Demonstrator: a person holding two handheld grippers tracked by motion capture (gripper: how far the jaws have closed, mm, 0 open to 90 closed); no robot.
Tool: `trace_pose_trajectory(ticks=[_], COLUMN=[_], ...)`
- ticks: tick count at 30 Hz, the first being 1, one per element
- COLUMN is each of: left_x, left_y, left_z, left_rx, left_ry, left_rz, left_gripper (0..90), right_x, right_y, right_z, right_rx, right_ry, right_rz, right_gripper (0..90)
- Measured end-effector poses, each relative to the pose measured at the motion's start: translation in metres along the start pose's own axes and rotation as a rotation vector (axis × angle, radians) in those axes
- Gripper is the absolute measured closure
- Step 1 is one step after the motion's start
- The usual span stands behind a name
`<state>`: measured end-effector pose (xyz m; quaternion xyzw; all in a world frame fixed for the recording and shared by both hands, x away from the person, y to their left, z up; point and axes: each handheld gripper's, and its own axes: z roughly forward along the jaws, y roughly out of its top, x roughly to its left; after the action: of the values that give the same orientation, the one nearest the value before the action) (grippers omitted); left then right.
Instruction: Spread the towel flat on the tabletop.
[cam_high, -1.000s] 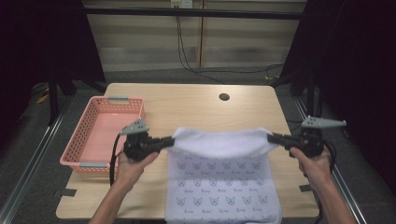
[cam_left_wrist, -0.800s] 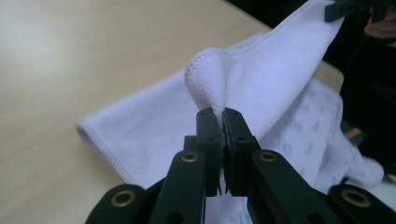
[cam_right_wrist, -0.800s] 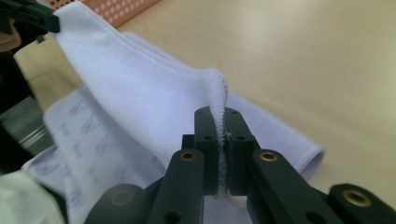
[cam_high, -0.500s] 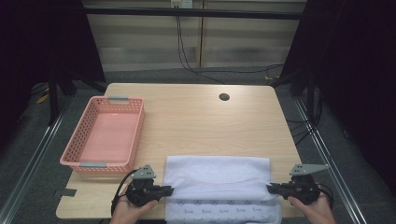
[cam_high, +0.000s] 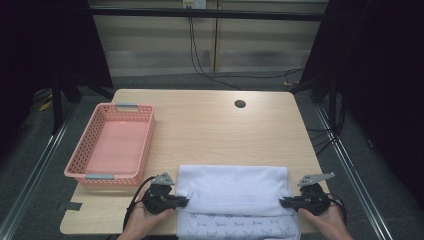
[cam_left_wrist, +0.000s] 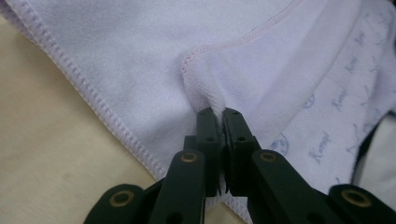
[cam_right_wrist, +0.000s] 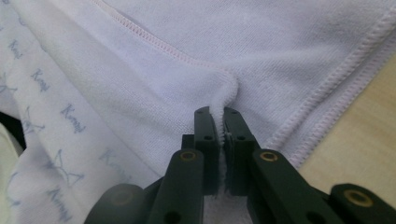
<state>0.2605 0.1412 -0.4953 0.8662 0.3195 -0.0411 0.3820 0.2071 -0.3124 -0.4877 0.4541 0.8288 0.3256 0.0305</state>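
A white towel (cam_high: 233, 189) with a pale blue print lies folded at the table's near edge, its printed part hanging over the front. My left gripper (cam_high: 183, 201) is shut on the towel's left corner. The pinched fold of the towel (cam_left_wrist: 205, 88) rises right out of the closed left gripper (cam_left_wrist: 218, 113). My right gripper (cam_high: 284, 202) is shut on the right corner. There too a fold of the towel (cam_right_wrist: 205, 79) is clamped between the black jaws of the right gripper (cam_right_wrist: 217, 112). Both grippers sit low, near the tabletop.
A pink plastic basket (cam_high: 75, 172) stands empty at the left of the wooden table (cam_high: 210, 130). A dark round hole (cam_high: 240, 104) marks the far middle of the tabletop. Bare wood lies beyond the towel.
Both grippers have come down and toward the near edge with the towel. The towel, held up and spread a second ago, now lies folded over itself on the table.
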Motion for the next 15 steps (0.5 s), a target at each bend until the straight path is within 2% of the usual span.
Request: trace_pose_trajectory(ticks=[6,8,10,12,15], left_x=[0.019,0.029,0.036,0.044,0.053], left_y=[0.021,0.028,0.036,0.041,0.045], left_z=[0.01,0.014,0.018,0.021,0.023], left_rx=[-0.025,-0.03,-0.04,-0.053,-0.062], left_ry=[0.071,0.063,0.098,0.09,0.085], left_rz=[-0.013,-0.037,-0.028,-0.065,-0.074], left_gripper=[86.8,86.9,86.9,86.9,86.9], right_x=[-0.012,-0.018,-0.024,-0.031,-0.043], right_y=[0.012,0.018,0.025,0.031,0.041], right_z=[0.006,0.009,0.012,0.016,0.022], right_rx=[-0.008,-0.012,-0.013,-0.026,-0.043], right_ry=[-0.02,-0.018,-0.031,-0.034,-0.041], right_rz=[0.016,0.028,0.023,0.037,0.042], right_gripper=[86.0,86.0,86.0,86.0,86.0])
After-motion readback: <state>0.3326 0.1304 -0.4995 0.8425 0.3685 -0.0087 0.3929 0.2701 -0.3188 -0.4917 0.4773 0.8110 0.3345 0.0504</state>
